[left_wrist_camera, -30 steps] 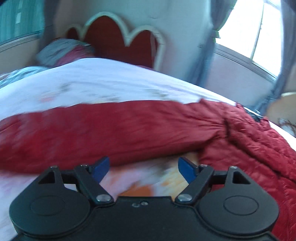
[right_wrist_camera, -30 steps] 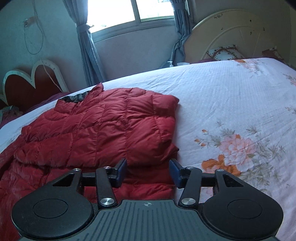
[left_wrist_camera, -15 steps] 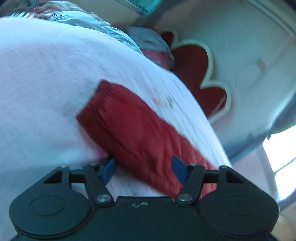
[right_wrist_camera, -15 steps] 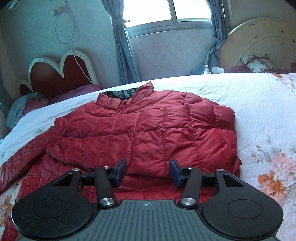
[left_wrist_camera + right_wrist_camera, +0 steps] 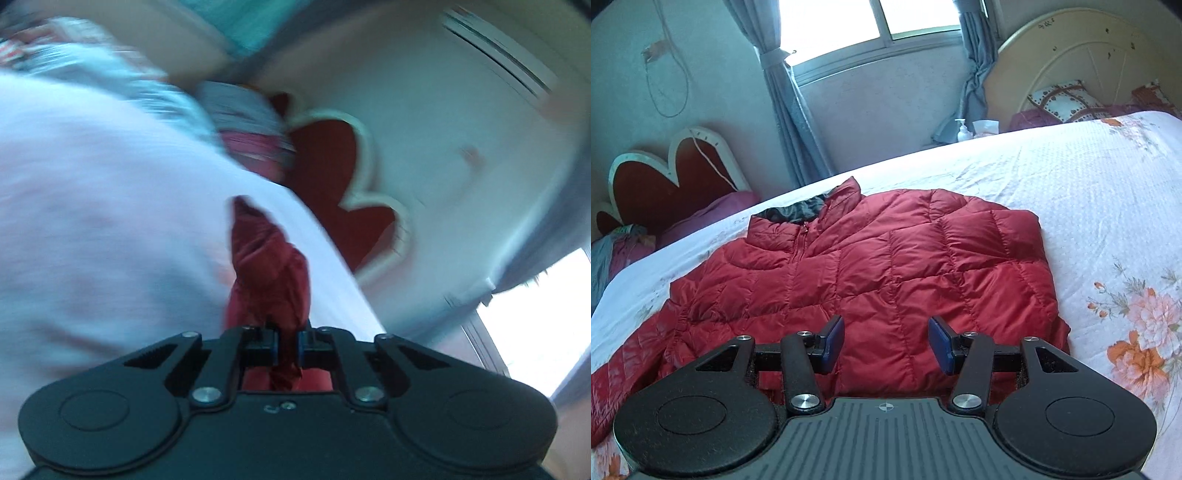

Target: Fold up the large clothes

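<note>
Now your left gripper (image 5: 287, 345) is clamped tight on a bunched fold of the red sleeve (image 5: 269, 273), the blue pads pressed together with fabric squeezed between them and a bit poking out behind. That sleeve runs away from the jaws across the white bedspread (image 5: 103, 229), its cuff end the farthest point. This view is blurred, so finer detail of the cloth cannot be read. Beyond the bed edge, a red heart-shaped headboard (image 5: 343, 184) leans on the pale wall.

Moving to your right gripper (image 5: 886, 345), its jaws stand wide apart with nothing between them, hovering over the lower hem of the red puffer jacket (image 5: 886, 258). The jacket lies flat on the floral bedspread (image 5: 1089, 192), front up, with the zip closed and the dark-lined collar (image 5: 801, 212) at the far end. Its right side looks folded in, giving a straight edge; on the left a quilted sleeve trails out toward the frame's lower corner. Farther right, a cream headboard (image 5: 1089, 59) stands with a patterned pillow (image 5: 1060, 99) against it, and a window with grey curtains (image 5: 786, 96) sits behind.
</note>
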Tool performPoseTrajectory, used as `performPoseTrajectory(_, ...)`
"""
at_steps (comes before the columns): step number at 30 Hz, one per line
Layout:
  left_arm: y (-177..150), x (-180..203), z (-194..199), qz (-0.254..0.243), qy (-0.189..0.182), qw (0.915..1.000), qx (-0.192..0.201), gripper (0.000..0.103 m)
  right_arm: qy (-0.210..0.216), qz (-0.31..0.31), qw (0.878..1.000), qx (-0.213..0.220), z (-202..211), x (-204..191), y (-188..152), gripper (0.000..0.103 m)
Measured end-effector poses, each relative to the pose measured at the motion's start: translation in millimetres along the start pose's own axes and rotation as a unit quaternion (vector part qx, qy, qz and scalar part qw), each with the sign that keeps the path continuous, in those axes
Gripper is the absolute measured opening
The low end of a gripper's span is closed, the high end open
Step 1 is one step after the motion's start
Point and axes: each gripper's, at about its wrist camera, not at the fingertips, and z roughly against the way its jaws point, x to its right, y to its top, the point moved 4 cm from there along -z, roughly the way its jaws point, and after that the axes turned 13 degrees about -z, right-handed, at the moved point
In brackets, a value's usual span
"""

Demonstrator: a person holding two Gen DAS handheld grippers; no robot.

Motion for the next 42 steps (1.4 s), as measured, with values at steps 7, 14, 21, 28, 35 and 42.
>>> performPoseTrajectory(7,-34,128,-51,-0.133,-0.119,0.9816,-0.069,0.008,-0.010,-0.012,1.000,0.010,5,-2,-3,0.051)
performPoseTrajectory(14,-130,247,-73,-0.245,-0.209,0.9296,-0.178,0.008,0.004,-0.024,1.000,0.010,1,3,11,0.051)
performPoseTrajectory(21,-217,338,-72,-0.351,-0.251,0.8725,-0.229,0.008,0.013,-0.067,0.998,0.008,1,38,22,0.051)
performPoseTrajectory(28,-263,394,-72,-0.394,-0.287,0.8369,-0.249,0.008,0.034,-0.116,0.993,0.006,7,74,36,0.051)
performPoseTrajectory(35,-304,433,-63,-0.425,-0.314,0.8065,-0.265,0.008,0.029,-0.148,0.988,0.016,21,113,50,0.051)
performPoseTrajectory(42,-332,446,-51,-0.447,-0.329,0.7814,-0.285,0.010,0.038,-0.166,0.985,0.016,30,130,56,0.051)
